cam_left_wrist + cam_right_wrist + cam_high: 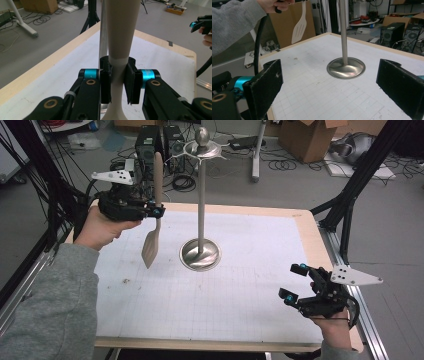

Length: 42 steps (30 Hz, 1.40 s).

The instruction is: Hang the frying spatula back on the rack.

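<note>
High view: the left gripper (pixel 159 212) holds a pale spatula (pixel 155 210) upright above the tabletop (pixel 300 217), its jaws pinching the handle partway along. The slotted blade hangs down, clear of the surface, and the handle end rises past the gripper. Just to the right stands a metal stand (pixel 201 205): a thin pole on a round dished base, topped by a hooked disc and a ball. Spatula and pole are near each other but apart.

Left gripper view: both black pads press the spatula handle (pixel 119 50) from either side; the pole (pixel 102 35) rises directly behind it.

Right gripper view: the right gripper (pixel 329 87) has its jaws spread wide with nothing between them, aimed at the base of the stand (pixel 346 67). The spatula (pixel 299 25) appears at upper left, beneath the person's hand and grey sleeve.

High view: the right gripper (pixel 295 282) sits at the near right corner of the tabletop, well apart from the stand.

A white sheet with a faint printed grid covers the tabletop. No lettering, label or brand can be read on any item.
</note>
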Each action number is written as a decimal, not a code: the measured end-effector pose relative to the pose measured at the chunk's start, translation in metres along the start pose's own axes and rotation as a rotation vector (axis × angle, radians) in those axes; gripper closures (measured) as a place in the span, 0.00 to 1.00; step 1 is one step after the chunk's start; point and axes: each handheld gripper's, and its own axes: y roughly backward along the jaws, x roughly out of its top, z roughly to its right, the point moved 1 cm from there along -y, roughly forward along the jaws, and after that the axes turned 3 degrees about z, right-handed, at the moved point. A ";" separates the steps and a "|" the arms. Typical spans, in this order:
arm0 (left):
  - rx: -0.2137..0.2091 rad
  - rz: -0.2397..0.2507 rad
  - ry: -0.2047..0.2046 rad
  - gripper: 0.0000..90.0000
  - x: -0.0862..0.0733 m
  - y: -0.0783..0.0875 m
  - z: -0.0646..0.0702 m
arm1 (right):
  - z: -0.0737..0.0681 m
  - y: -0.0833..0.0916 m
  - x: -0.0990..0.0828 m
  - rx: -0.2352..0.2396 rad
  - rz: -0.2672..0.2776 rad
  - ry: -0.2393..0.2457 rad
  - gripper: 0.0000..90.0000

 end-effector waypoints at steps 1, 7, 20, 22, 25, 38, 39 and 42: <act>0.002 -0.008 -0.004 0.86 0.001 -0.001 0.000 | 0.000 0.000 0.000 -0.001 0.002 0.002 0.07; -0.001 -0.016 0.001 0.86 0.006 -0.008 0.000 | 0.001 0.001 0.000 -0.002 0.006 0.000 0.07; -0.011 -0.024 -0.001 0.86 0.012 -0.015 0.000 | 0.002 0.001 -0.001 -0.002 0.004 0.000 0.07; -0.011 -0.025 -0.003 0.85 0.013 -0.016 0.000 | 0.001 0.002 -0.001 -0.004 0.005 -0.005 0.07; -0.008 -0.028 0.001 0.86 0.014 -0.018 -0.001 | 0.001 0.003 -0.001 -0.003 0.009 -0.002 0.07; -0.015 -0.045 0.004 0.86 0.016 -0.028 -0.001 | 0.001 0.003 -0.001 -0.005 0.007 -0.003 0.07; -0.015 -0.050 0.002 0.86 0.017 -0.029 -0.001 | 0.001 0.003 -0.001 -0.005 0.006 -0.002 0.07; -0.009 -0.056 0.004 0.85 0.017 -0.031 0.000 | 0.001 0.002 -0.001 -0.001 0.004 0.000 0.07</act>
